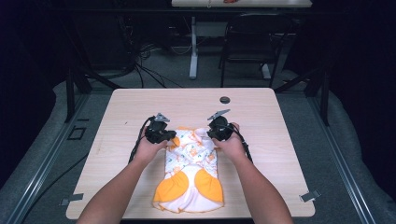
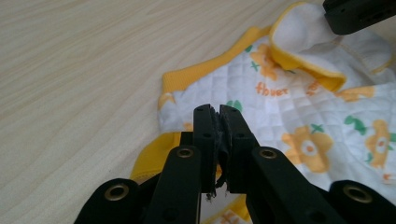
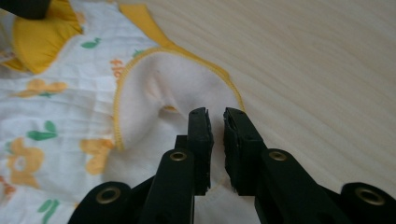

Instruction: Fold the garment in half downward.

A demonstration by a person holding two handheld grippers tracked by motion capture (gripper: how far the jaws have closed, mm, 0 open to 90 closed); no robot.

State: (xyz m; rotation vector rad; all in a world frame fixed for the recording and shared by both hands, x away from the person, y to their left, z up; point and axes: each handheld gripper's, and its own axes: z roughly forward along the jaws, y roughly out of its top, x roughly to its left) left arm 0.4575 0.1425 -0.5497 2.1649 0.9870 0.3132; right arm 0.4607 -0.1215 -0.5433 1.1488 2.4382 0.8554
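Note:
A small quilted white garment (image 1: pixel 191 172) with orange flower print and yellow trim lies on the wooden table (image 1: pixel 135 107), its top end folded inward. My left gripper (image 1: pixel 172 138) rests at the garment's upper left corner. Its jaws (image 2: pixel 219 112) stand together over the printed cloth (image 2: pixel 299 112), and I see nothing between them. At the upper right corner is my right gripper (image 1: pixel 211 135). Its jaws (image 3: pixel 215 114) stand a narrow slit apart above a turned-over flap showing the white lining (image 3: pixel 177 88). The pads do not press on the cloth.
A dark round grommet (image 1: pixel 225 100) sits in the table near the far edge. Bare wood lies to the left, right and behind the garment. Beyond the table stand a black chair (image 1: pixel 254 42) and a white table leg (image 1: pixel 193 46).

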